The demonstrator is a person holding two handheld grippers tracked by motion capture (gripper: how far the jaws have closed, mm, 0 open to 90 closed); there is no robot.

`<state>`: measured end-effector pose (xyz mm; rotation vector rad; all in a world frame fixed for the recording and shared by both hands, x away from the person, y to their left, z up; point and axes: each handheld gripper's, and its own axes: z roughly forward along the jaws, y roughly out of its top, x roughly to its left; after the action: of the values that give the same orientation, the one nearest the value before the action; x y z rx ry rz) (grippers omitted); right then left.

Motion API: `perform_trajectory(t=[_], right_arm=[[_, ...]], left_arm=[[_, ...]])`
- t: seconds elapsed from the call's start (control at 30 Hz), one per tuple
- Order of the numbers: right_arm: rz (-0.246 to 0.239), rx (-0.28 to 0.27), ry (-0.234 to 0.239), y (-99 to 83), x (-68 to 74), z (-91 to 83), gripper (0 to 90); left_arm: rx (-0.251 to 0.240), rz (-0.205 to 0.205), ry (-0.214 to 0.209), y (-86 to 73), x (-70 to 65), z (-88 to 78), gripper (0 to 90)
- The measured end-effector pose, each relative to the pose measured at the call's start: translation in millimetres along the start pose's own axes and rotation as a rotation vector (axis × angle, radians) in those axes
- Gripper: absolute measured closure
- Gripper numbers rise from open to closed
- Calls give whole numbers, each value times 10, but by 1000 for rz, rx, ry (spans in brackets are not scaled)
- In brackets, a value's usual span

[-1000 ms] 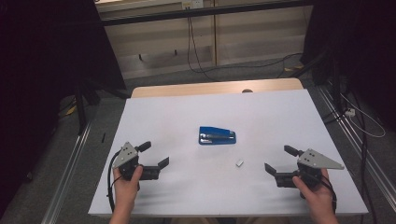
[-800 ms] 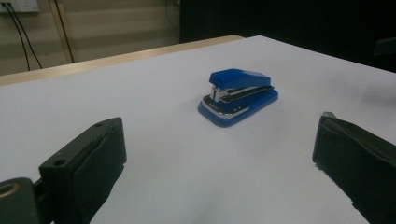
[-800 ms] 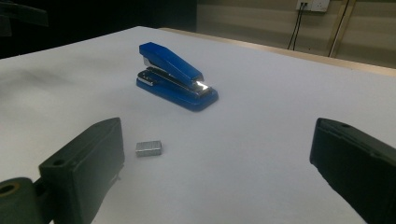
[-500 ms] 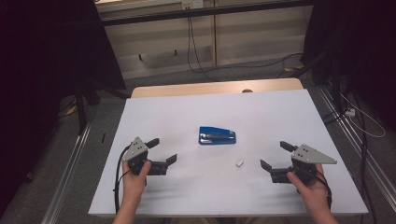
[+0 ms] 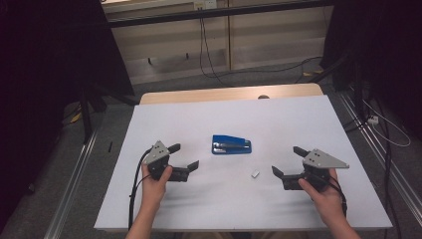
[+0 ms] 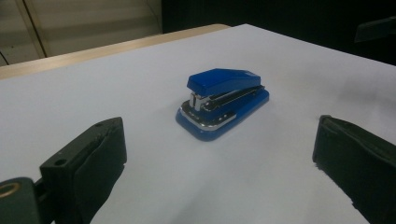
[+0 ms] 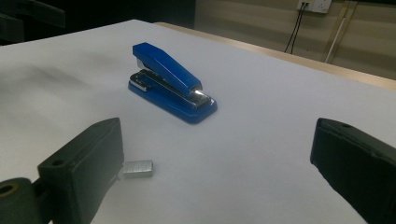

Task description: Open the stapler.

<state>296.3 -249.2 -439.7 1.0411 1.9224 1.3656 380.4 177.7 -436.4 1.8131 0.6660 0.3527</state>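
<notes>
Left gripper [image 5: 182, 156] edged nearer the blue stapler [image 5: 231, 145], jaws spread, right gripper [image 5: 289, 160] likewise spread, level, staple strip [image 5: 255, 174] beside it.

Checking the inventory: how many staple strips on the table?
1. The staple strip lies on the white table, in front of the blue stapler, nearer the right claw. None other visible.

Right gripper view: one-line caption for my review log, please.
Open right tool faces a blue stapler on the white table, a small staple strip beside its jaw.
</notes>
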Motion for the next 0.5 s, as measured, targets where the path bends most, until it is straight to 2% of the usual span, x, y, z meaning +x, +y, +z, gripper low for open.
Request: perform_trajectory(t=[0.17, 0.2, 0.3, 0.5], right_arm=[[16, 17, 21, 35, 5, 80, 32], [18, 17, 24, 45, 9, 98, 33], [31, 15, 37, 83, 21, 170, 46], [53, 16, 62, 176, 45, 338, 87]], left_arm=[[4, -14, -20, 13, 4, 98, 26], [-6, -20, -37, 14, 2, 130, 25], [8, -6, -33, 42, 3, 175, 26], [-3, -19, -37, 92, 12, 274, 26]])
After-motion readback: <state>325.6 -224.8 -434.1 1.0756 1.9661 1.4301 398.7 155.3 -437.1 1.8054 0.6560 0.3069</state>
